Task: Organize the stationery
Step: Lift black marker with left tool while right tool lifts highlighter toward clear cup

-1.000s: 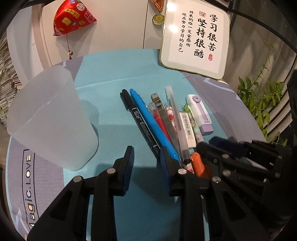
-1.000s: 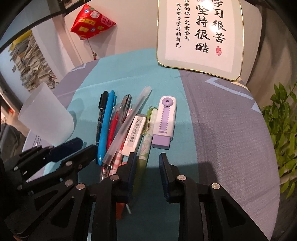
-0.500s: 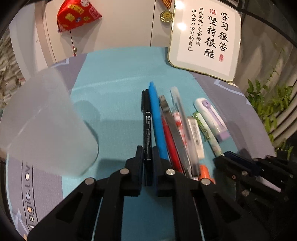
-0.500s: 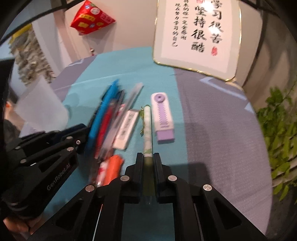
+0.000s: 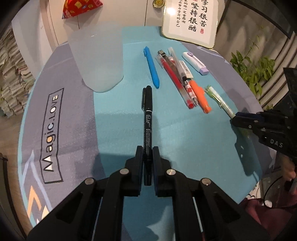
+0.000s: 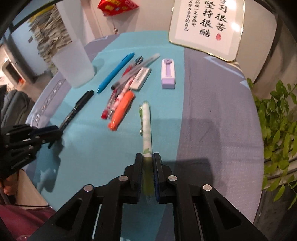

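Note:
My left gripper (image 5: 148,153) is shut on a black marker (image 5: 147,118) and holds it pulled back toward me, above the mat. My right gripper (image 6: 148,161) is shut on a pale green pen (image 6: 146,128), also drawn back from the row. A frosted plastic cup (image 5: 98,59) stands upright at the far left, and shows in the right wrist view (image 6: 74,64). On the mat lie a blue pen (image 5: 152,68), a red pen (image 5: 176,81), a clear pen, an orange marker (image 5: 201,98), a white eraser (image 6: 140,78) and a purple-white correction tape (image 5: 194,63).
A teal and grey mat (image 5: 185,140) covers the round table. A framed calligraphy sign (image 5: 191,20) leans at the back right. A red pouch (image 5: 79,7) hangs on the wall behind the cup. A green plant (image 6: 278,126) stands past the table's right edge.
Both grippers shut on their pens one second to half a second ago. Since then each has pulled its pen back out of the row, toward me.

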`<move>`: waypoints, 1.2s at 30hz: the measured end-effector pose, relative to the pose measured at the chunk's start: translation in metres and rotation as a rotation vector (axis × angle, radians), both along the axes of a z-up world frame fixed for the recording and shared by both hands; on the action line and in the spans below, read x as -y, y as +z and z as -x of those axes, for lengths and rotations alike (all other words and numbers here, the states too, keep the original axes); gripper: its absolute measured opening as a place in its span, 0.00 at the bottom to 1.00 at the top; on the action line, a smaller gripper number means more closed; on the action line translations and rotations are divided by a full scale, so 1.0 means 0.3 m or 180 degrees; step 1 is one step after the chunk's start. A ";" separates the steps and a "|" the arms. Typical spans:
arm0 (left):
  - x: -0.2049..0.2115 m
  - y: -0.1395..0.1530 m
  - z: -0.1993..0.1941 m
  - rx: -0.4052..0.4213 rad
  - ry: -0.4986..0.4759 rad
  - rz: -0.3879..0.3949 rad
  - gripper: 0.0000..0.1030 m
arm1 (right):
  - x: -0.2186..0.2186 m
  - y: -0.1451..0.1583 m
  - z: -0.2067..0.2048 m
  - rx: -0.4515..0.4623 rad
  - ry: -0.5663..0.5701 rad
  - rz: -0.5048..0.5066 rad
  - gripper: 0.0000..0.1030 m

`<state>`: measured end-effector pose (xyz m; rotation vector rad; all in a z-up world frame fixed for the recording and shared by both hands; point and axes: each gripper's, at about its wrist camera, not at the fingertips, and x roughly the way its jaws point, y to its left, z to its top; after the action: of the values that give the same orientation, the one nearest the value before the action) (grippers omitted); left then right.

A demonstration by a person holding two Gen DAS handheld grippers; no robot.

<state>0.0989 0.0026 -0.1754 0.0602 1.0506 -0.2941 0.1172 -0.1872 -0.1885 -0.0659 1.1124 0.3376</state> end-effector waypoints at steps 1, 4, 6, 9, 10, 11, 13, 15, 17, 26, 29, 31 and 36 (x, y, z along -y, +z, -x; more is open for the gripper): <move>0.001 0.001 -0.002 0.0011 0.0011 0.0006 0.17 | -0.005 0.000 0.000 0.0010 -0.0007 0.0015 0.11; 0.012 0.021 -0.023 0.0172 0.0069 0.0031 0.50 | -0.023 0.026 -0.011 0.0121 0.0015 0.0032 0.13; 0.030 0.036 -0.050 0.0317 0.0095 -0.0035 0.50 | -0.031 0.042 -0.014 0.0215 0.0004 0.0079 0.25; 0.044 0.039 -0.104 0.0363 0.0088 -0.0032 0.49 | -0.047 0.066 -0.043 0.0343 0.0041 0.0083 0.42; 0.050 0.035 -0.124 0.0328 0.0069 -0.0022 0.49 | -0.054 0.068 -0.055 0.0350 0.0046 0.0082 0.42; 0.057 0.029 -0.142 0.0305 0.0060 -0.0027 0.48 | -0.060 0.064 -0.069 0.0339 0.0047 0.0101 0.42; 0.063 0.016 -0.169 0.0252 0.0050 -0.0057 0.48 | -0.069 0.046 -0.097 0.0284 0.0021 0.0192 0.42; 0.070 0.005 -0.193 0.0207 0.0046 -0.0077 0.44 | -0.082 0.029 -0.120 0.0239 0.0025 0.0233 0.42; 0.074 -0.002 -0.209 0.0194 0.0034 -0.0111 0.43 | -0.086 0.014 -0.138 0.0204 0.0051 0.0239 0.42; 0.058 -0.016 -0.244 0.0126 0.0033 -0.0172 0.12 | -0.107 0.006 -0.157 0.0211 0.0109 0.0313 0.14; 0.049 0.015 -0.224 0.0185 0.0077 -0.0109 0.12 | -0.090 0.052 -0.137 0.0293 0.0028 0.0168 0.14; 0.042 0.055 -0.197 0.0274 0.0073 -0.0038 0.12 | -0.074 0.100 -0.116 0.0376 -0.0026 0.0052 0.14; 0.014 0.183 -0.115 0.0583 0.0100 0.0091 0.12 | -0.075 0.217 -0.062 0.0659 -0.0081 -0.0066 0.14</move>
<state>0.1334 -0.0017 -0.1206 0.0441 0.8646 -0.2699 0.1357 -0.1647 -0.1235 -0.0669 0.9041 0.3121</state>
